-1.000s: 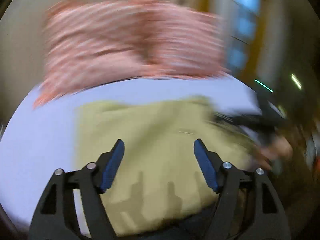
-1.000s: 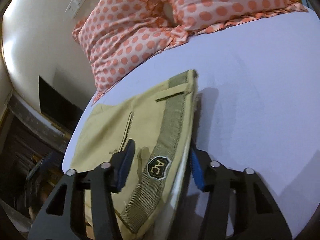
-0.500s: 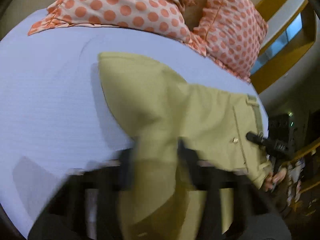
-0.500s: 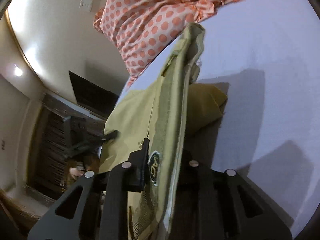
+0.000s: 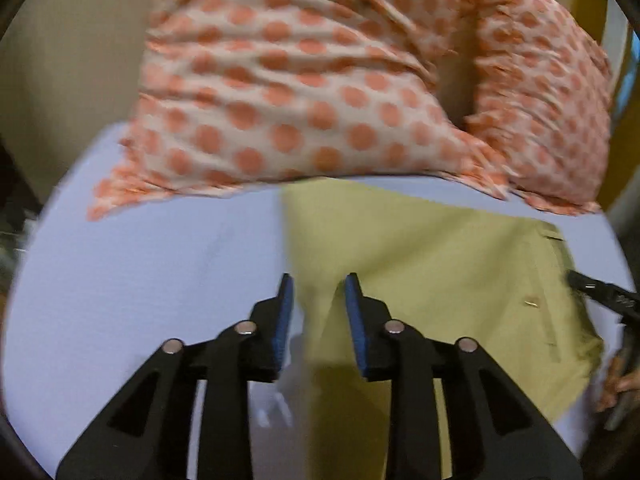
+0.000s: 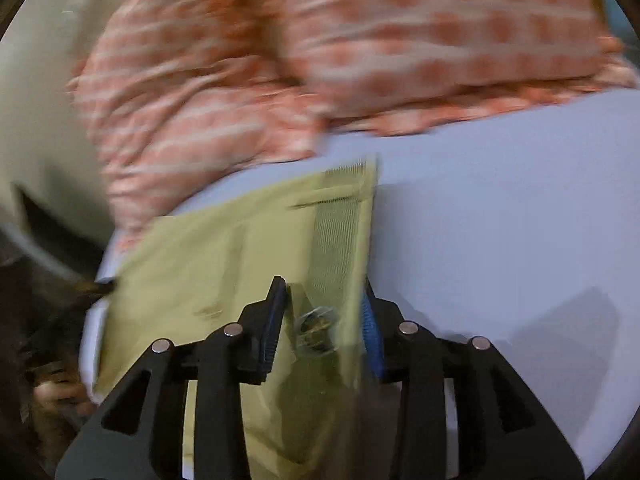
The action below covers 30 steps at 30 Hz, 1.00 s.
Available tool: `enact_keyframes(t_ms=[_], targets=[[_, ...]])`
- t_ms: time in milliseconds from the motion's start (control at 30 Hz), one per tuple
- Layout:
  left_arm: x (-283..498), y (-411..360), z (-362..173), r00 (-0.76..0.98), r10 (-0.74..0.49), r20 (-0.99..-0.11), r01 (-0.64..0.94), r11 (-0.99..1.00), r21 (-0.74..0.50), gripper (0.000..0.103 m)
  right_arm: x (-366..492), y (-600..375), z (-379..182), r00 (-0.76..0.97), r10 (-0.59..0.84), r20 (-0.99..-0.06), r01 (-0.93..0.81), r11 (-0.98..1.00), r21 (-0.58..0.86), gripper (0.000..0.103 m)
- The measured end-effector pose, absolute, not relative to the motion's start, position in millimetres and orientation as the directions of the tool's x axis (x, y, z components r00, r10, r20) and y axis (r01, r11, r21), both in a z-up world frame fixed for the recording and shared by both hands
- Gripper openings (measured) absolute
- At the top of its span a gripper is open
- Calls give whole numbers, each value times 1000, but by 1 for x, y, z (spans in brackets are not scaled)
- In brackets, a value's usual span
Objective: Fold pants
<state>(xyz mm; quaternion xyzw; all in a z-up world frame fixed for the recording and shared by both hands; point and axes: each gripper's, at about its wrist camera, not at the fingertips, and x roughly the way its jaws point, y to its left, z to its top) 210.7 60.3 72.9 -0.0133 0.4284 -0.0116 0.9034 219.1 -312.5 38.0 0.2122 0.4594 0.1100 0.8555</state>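
Khaki pants lie folded on the lavender bed sheet. My left gripper is at their left folded edge with its jaws partly apart, and the fabric lies loose between the blue pads. In the right wrist view the pants show their waistband and a badge. My right gripper straddles the waistband end, pads a little apart, with cloth between them. Both views are motion blurred.
Two pillows with orange dots lie at the head of the bed, just beyond the pants. The bed's left edge drops to a dark floor. The other gripper and a hand show at the right.
Both grippers had pinched the pants and lifted them half a second ago. Now the pants lie flat nearer the pillows and both jaws have opened somewhat.
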Motion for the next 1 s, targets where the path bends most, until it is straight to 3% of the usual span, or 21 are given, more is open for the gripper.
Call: enact_keyframes(t_ms=[67,133,200,267,400,500,600,667,767,900,1000], targets=[[189,73,84,676,-44,-736,-4,998,-63,45,200,-330,49,630,341,-698,33,886,462,48],[169,74,91,678,-167,-716,56,983,-177,51,185,-329,57,629,447,-637,-47,839,542,58],[153,60,91,649,-300,-699,148,951,-271,77,176,-314,60,584,561,-586,-139,781,609,82],[148,41,84,614,-346,-709,197,938,-286,87,172,-289,59,523,629,-575,-210,749,628,84],[159,5,42,475,-353,-806,206,935,-289,88,176,-271,39,487,595,-639,-166,781,601,87],[154,-11,33,495,-298,-817,216,952,-216,96,167,-279,33,503,607,-615,-145,761,632,87],[140,-17,35,503,-229,-833,211,968,-139,98,146,-281,37,523,567,-636,-128,790,599,87],[124,-13,38,517,-187,-835,194,976,-98,101,132,-272,46,554,514,-655,-124,829,545,87],[86,-2,43,554,-153,-819,168,983,-70,101,92,-261,60,610,400,-684,-118,899,421,102],[46,13,30,546,-69,-835,114,993,-7,101,54,-228,52,614,200,-763,-72,978,198,102],[39,16,19,534,-8,-846,88,995,47,101,43,-210,39,619,162,-768,-90,987,136,102]])
